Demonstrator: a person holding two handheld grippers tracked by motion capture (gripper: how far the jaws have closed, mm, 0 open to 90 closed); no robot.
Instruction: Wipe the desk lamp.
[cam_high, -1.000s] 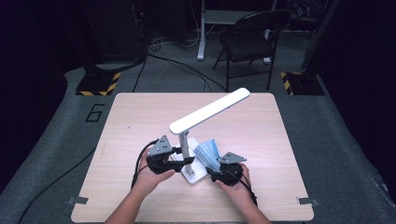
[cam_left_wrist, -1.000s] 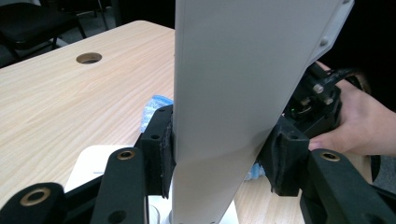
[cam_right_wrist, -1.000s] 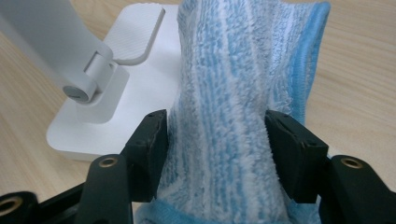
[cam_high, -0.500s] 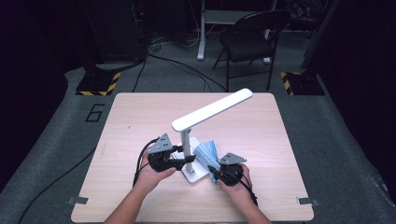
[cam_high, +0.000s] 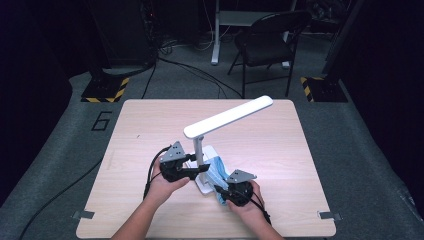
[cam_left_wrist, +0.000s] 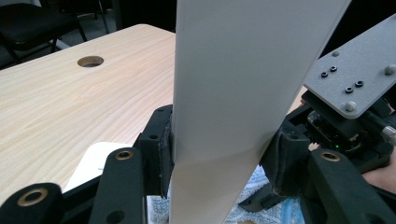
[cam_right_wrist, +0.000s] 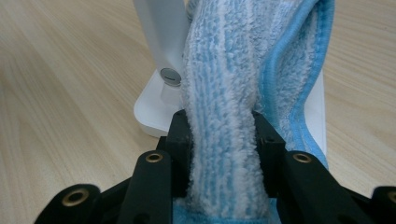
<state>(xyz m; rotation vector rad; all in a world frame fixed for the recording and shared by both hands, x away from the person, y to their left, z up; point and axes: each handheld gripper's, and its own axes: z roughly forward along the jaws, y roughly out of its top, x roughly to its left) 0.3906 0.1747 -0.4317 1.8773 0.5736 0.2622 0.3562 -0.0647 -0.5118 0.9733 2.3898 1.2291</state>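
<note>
High view: a white plastic desk lamp (cam_high: 202, 150) with a flat rectangular base, slim upright post and long flat head stands near the middle of the pale wood-grain table (cam_high: 280, 150). The left gripper (cam_high: 189, 167) clasps the post low down, as it did a second ago. The right gripper (cam_high: 223, 190) sits at the front right corner of the base, its jaws pinching a blue-and-white striped fluffy microfibre cloth (cam_high: 218, 171) that lies on the base beside the post. A second ago those jaws stood spread around the cloth; they have just been closing, and the cloth now looks bunched and drawn up towards the right hand.

Left gripper view: the smooth matt white post (cam_left_wrist: 229, 93) rises between the two black jaws, whose ribbed pads press on both its sides. The other gripper's grey plate with small bolts (cam_left_wrist: 355, 70) shows at the right, with cloth below.

Right gripper view: the jaws squeeze a thick fold of the looped, plush cloth (cam_right_wrist: 224, 140), its stitched solid-blue hem running beside. Behind stand the glossy base (cam_right_wrist: 152, 112) and a round silver button (cam_right_wrist: 170, 77).
</note>
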